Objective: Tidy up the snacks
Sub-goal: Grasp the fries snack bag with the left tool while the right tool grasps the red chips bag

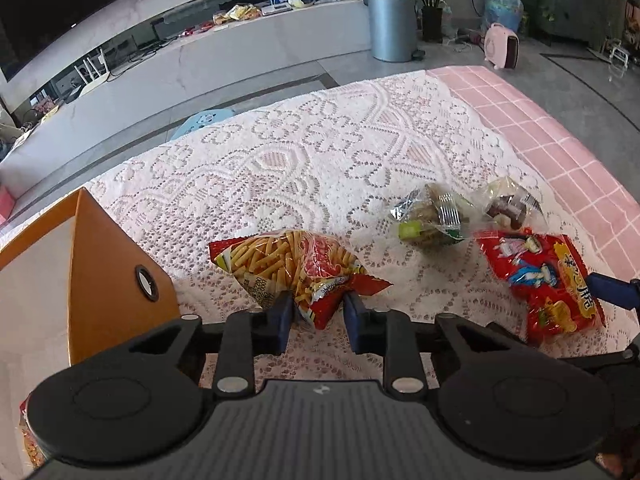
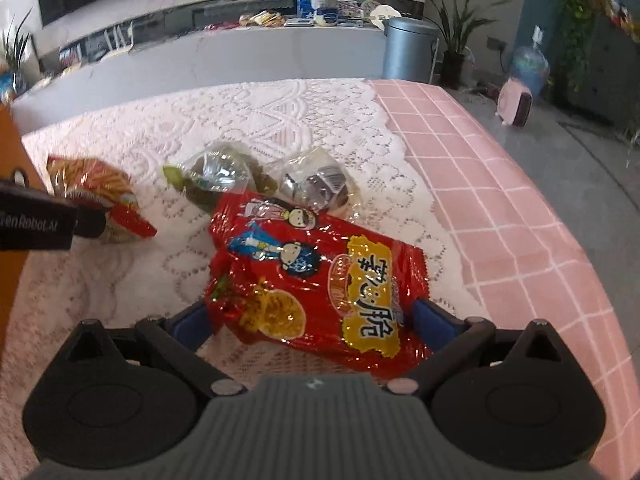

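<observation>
My left gripper (image 1: 316,312) is shut on the near corner of a clear bag of orange snack sticks (image 1: 288,264), which rests on the lace cloth; the bag also shows in the right wrist view (image 2: 96,196). My right gripper (image 2: 312,316) is open, its blue pads on either side of a big red noodle-snack bag (image 2: 320,280), which also shows in the left wrist view (image 1: 544,280). Two small clear snack bags lie behind it, a green one (image 1: 432,216) (image 2: 218,178) and a brown one (image 1: 508,202) (image 2: 316,184).
An open orange box (image 1: 96,264) stands at the left, its wall close to my left gripper. The table has a white lace cloth (image 1: 304,160) over a pink checked cover (image 2: 500,200). Floor, a grey bin (image 1: 390,20) and a TV bench lie beyond.
</observation>
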